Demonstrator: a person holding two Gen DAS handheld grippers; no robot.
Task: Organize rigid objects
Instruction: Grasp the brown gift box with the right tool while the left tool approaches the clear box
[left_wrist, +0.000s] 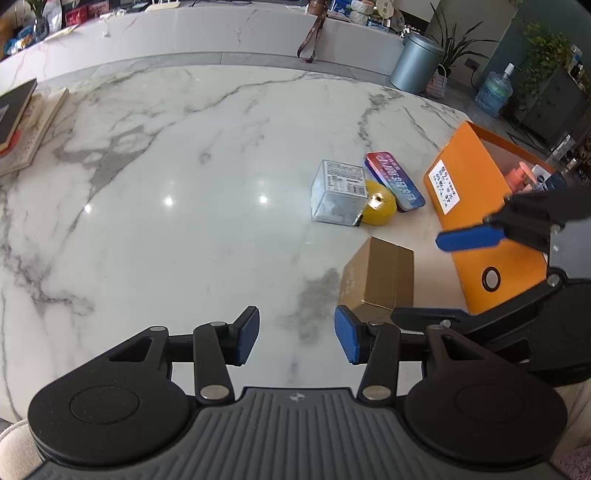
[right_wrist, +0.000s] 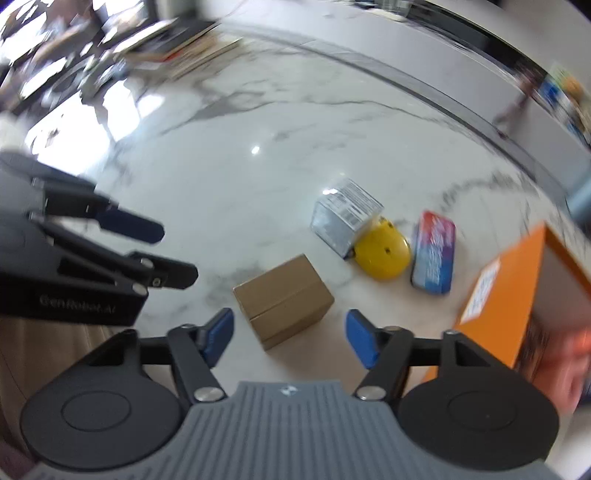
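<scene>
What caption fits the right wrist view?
Open right tongs above a brown cardboard box on the marble table, orange box at right.

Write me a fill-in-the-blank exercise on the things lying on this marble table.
1. The big open box at the table's edge is coloured ____.
2. The clear plastic box leans against a round ____ thing.
3. The flat red and blue tin lies between the yellow thing and the ____ box.
4. Right in front of the right claw, whose pads hold nothing, sits a ____ cardboard box.

Missing words: orange; yellow; orange; brown
</scene>
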